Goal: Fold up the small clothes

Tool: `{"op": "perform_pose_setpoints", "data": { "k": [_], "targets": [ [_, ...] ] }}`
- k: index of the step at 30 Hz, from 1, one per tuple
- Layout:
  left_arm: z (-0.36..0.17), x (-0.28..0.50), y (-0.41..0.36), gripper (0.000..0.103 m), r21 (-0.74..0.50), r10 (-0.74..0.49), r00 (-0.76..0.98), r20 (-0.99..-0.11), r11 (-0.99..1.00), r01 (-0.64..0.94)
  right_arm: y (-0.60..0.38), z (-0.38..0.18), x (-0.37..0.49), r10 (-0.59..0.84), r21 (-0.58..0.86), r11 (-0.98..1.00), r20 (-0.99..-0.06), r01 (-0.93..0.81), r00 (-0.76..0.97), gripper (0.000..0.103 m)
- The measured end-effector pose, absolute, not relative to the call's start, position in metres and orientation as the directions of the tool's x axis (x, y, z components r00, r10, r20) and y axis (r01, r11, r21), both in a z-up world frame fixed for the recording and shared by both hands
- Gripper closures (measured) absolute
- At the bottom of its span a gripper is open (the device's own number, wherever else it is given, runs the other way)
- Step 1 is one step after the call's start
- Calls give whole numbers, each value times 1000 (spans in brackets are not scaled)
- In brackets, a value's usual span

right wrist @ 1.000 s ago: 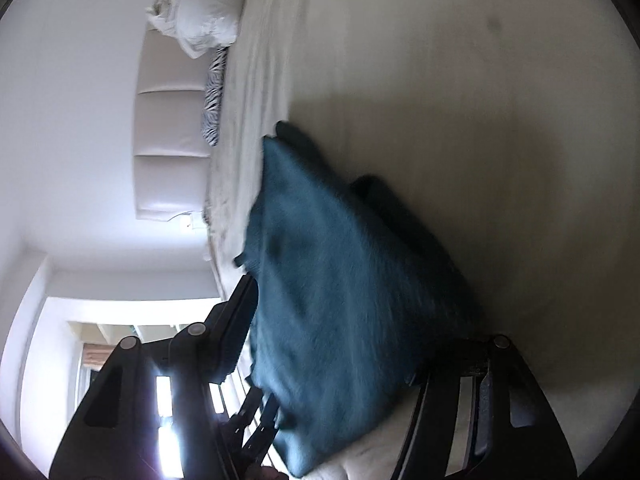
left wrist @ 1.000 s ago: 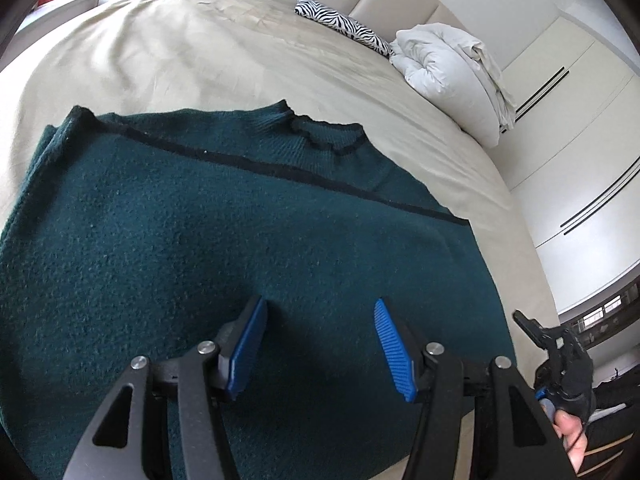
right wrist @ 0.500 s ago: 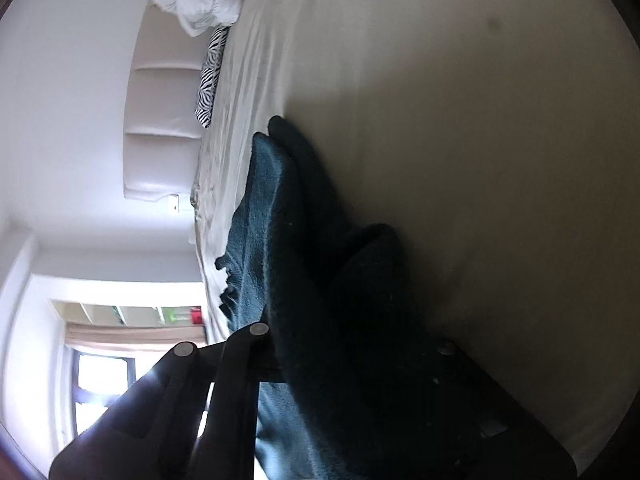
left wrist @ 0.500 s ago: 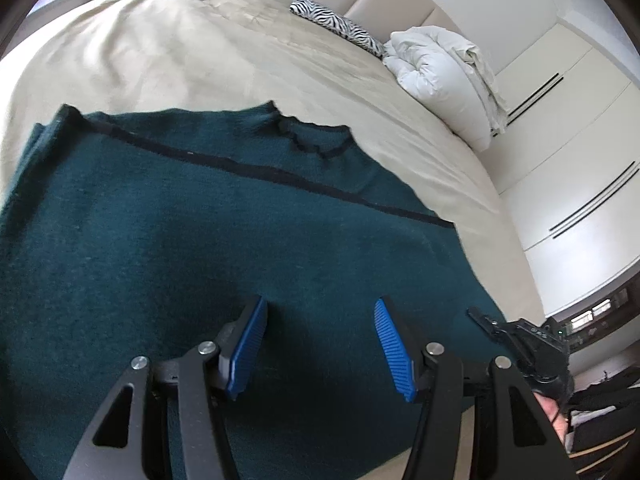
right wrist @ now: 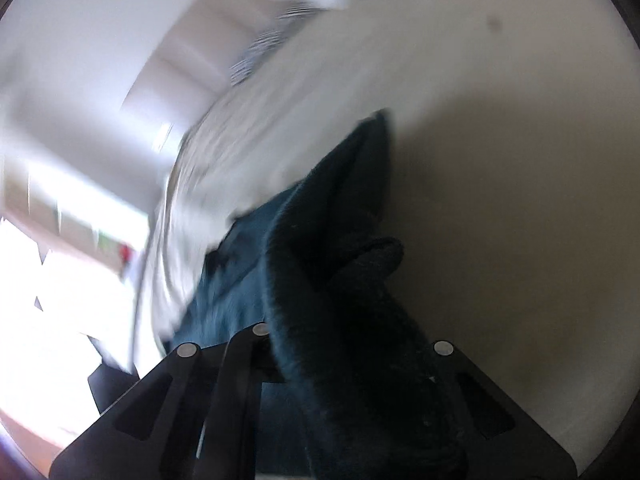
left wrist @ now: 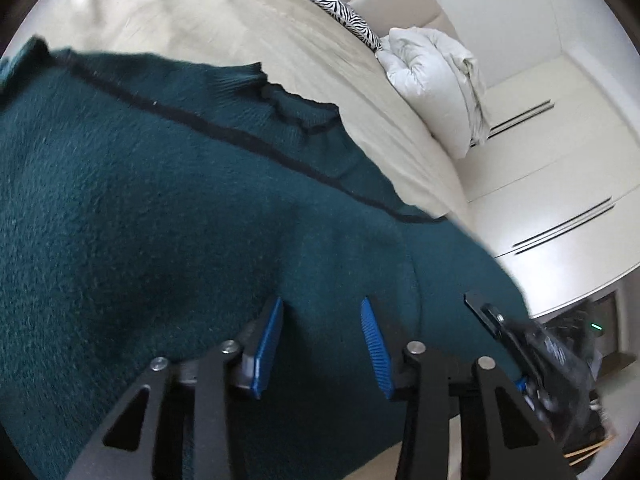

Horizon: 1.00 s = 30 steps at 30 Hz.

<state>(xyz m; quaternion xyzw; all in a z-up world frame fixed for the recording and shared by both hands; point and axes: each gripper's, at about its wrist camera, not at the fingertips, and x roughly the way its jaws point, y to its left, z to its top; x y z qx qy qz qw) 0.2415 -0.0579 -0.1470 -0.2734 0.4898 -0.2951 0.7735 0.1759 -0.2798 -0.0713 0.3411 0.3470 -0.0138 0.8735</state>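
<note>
A dark green fleece sweater (left wrist: 160, 220) with a black seam line lies spread on the beige bed, filling most of the left wrist view. My left gripper (left wrist: 322, 320) is open, its blue pads just above the sweater's near part. My right gripper (right wrist: 340, 344) is shut on the sweater's edge (right wrist: 340, 280), which bunches up between its fingers and hides the tips. The right gripper also shows in the left wrist view (left wrist: 520, 344) at the sweater's right edge, lifting the cloth there.
The beige bed sheet (left wrist: 240, 32) stretches beyond the sweater. A zebra-print pillow (left wrist: 340, 16) and a white bundled duvet (left wrist: 436, 80) lie at the headboard. White wardrobe doors (left wrist: 560, 160) stand at the right.
My right gripper shut on the sweater's right edge and has lifted and swung it, blurring its view. My left gripper moved closer over the sweater, still open.
</note>
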Motion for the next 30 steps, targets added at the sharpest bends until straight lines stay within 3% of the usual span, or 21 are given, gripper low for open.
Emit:
{"op": "perform_pose_setpoints", "data": {
  "k": [2, 4, 8, 14, 19, 22, 25, 26, 27, 30],
  "targets": [
    [-148, 243, -51, 56, -762, -764, 329, -555, 626, 168, -224, -49, 180, 205, 401, 911, -638, 93, 742, 93],
    [-149, 244, -44, 45, -820, -811, 318, -491, 554, 145, -168, -48, 177, 154, 155, 986, -677, -66, 720, 93],
    [-158, 247, -29, 42, -911, -879, 294, -376, 409, 56, -122, -75, 172, 17, -136, 978, -705, -159, 709, 93],
    [-156, 249, -22, 16, -971, -919, 322, -229, 241, -4, -116, -78, 172, -56, -246, 957, -675, -153, 736, 93],
    [-150, 260, -38, 14, -947, -907, 285, -310, 322, -6, -113, -74, 168, -88, -308, 939, -647, -154, 758, 93],
    [-145, 272, -52, 29, -930, -898, 255, -357, 367, -9, -108, -75, 158, -95, -332, 929, -639, -163, 763, 93],
    [-140, 286, -68, 77, -912, -894, 202, -400, 410, 6, -102, -74, 151, -107, -367, 915, -627, -171, 772, 93],
    [-136, 289, -73, 85, -896, -881, 196, -430, 443, 27, -100, -76, 152, -110, -375, 911, -624, -173, 774, 93],
    [-128, 291, -76, 90, -870, -859, 200, -471, 490, 55, -96, -77, 154, -112, -381, 908, -622, -175, 775, 93],
    [-112, 293, -82, 91, -831, -833, 205, -515, 543, 122, -93, -75, 147, -118, -402, 899, -609, -176, 785, 93]
  ]
}}
